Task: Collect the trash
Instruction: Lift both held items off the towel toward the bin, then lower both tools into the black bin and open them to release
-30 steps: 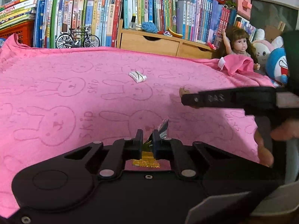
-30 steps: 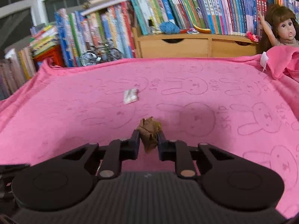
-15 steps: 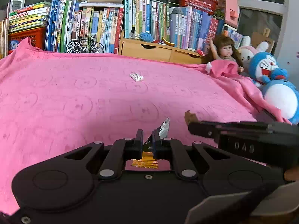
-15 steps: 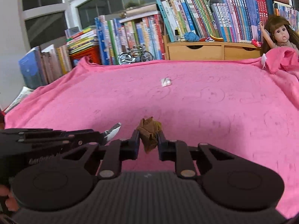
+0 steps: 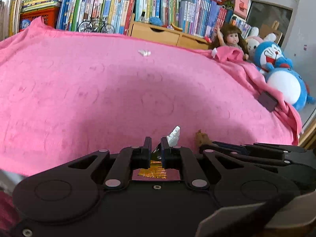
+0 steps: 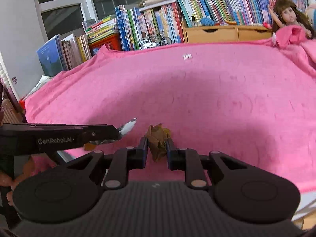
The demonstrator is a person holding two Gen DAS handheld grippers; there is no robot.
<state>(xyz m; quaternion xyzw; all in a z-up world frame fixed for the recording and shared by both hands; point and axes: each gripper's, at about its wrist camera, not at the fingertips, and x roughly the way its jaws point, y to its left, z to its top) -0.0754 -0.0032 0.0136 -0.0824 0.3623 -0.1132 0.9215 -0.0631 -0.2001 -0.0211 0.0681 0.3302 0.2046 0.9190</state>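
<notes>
A: So, status near to far. Left gripper (image 5: 156, 148) is pinched tight on a foil wrapper (image 5: 173, 135); silver end pokes out past the tips toward 1 o'clock, gold crinkled end hangs under the jaws.

B: Right side?

A: Right gripper (image 6: 157, 148) is clamped on a crumpled brown leaf (image 6: 158, 140), jaws held partly apart by its bulk. Both grippers sit side by side over the near edge of the pink blanket (image 5: 98, 98).

B: So two pieces picked, neither dropped off yet?

A: Looks that way. No bin in either view, so drop-off is pending.

B: Anything left on the bed?

A: One white scrap (image 5: 144, 53) far out at 12 o'clock, lying alone on the blanket, well short of the books (image 5: 110, 4). Probably folded paper; too small to be sure. The rest of the visible blanket looks bare.
</notes>
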